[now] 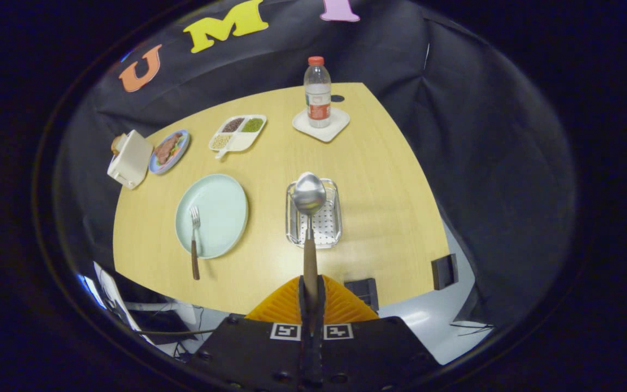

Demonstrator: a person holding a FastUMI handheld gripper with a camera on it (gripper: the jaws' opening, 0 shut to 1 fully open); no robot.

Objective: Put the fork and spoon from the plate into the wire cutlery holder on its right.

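Gripper view, looking down from above a pale wooden table [379,163]. At the bottom, the gripper [311,296] has its two fingers pressed together on the wooden handle of one spoon [309,218]. The handle's lower end is hidden between the fingers, so its full length cannot be seen. The spoon stands out straight ahead of the fingers, its shiny bowl over the far end of the wire holder [314,213]. The bowl covers part of the holder's far rim; whether spoon and holder touch cannot be told.

Left of the holder, and apart from it, lies one round pale green plate [221,204]. One fork [194,239] rests on the plate's left side, tines on the plate, wooden handle reaching over the near rim onto the table.

Farther back there is one divided tray [237,132] with three filled sections, contents too small to name. Left of it is one small blue plate [169,151] of food, hard to make out, and beside that one cream box-like object [129,159], partly over the table's edge. At the far side one bottle [318,92] with a red cap stands upright on one white coaster [321,124].

The gripper is tilted downward over the table's near edge, held well above it.
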